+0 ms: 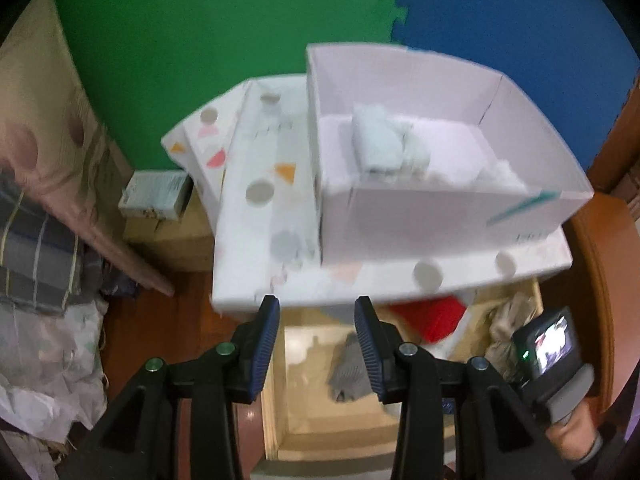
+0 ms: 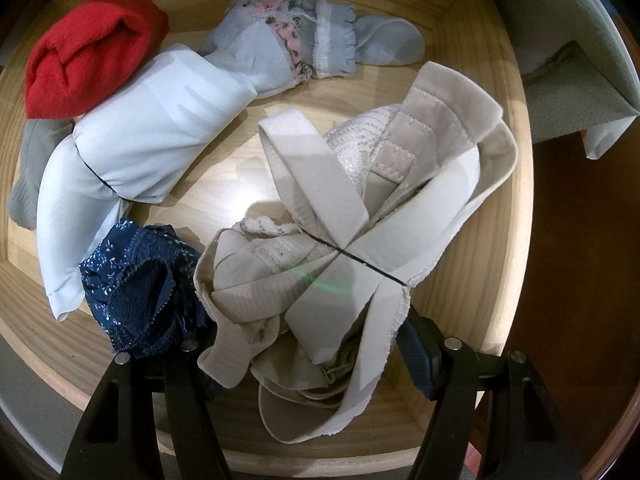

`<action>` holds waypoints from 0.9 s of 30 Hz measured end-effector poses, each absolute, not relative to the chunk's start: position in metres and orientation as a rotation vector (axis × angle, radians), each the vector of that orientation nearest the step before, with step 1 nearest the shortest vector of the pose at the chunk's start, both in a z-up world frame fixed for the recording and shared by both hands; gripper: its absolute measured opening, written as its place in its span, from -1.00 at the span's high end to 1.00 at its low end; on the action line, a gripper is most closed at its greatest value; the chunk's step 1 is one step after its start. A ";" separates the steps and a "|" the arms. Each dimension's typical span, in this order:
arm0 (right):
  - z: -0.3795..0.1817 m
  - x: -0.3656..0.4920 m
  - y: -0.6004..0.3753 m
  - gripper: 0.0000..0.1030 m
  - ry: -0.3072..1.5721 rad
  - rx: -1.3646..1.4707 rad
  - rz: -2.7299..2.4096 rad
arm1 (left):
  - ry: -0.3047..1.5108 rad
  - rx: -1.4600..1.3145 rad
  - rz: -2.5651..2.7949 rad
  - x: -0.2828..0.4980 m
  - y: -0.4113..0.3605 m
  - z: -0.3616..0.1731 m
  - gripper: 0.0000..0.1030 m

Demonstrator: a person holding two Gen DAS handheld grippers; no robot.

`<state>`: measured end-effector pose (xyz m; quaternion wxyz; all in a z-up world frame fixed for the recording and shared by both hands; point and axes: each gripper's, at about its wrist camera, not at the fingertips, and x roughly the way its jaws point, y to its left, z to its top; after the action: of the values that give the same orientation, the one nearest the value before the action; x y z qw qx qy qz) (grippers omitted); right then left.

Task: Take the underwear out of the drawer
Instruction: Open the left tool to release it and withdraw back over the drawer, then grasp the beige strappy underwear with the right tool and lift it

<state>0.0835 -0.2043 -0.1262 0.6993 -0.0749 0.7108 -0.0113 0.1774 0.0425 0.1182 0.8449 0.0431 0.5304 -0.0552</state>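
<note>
In the right wrist view, the open wooden drawer [image 2: 516,184] holds a beige bra [image 2: 360,208], a navy patterned underwear piece [image 2: 140,288], a white rolled garment [image 2: 140,148], a red roll [image 2: 88,64], a pale blue sock [image 2: 304,44] and a grey sock [image 2: 32,168]. My right gripper [image 2: 304,340] is open, low in the drawer, its fingers either side of the beige bra, which drapes over them. In the left wrist view, my left gripper [image 1: 318,320] is open and empty above the drawer [image 1: 276,400]. The right gripper's body [image 1: 548,352] shows at right.
A white box [image 1: 440,216] with pale cloth inside stands on a white spotted cabinet top [image 1: 256,240] behind the drawer. Green and blue foam mats [image 1: 200,40] cover the wall. Cardboard boxes [image 1: 160,224] and piled fabric [image 1: 40,280] lie at left.
</note>
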 end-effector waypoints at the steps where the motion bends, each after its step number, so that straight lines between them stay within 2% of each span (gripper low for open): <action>1: -0.126 0.083 -0.204 -0.29 1.584 -0.166 -0.026 | 1.127 0.083 -0.114 0.172 0.045 0.111 0.22; 14: -0.124 0.084 -0.207 -0.27 1.581 -0.150 -0.018 | 1.232 0.019 -0.075 0.127 0.060 0.005 0.18; 27: -0.111 0.084 -0.220 -0.13 1.584 -0.047 0.006 | 1.226 -0.048 -0.054 0.121 0.067 -0.016 0.18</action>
<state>0.0844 -0.2205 -0.1111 0.7023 -0.0213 0.7116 0.0028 0.1214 0.0666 -0.0159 0.8174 -0.0226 0.5750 -0.0255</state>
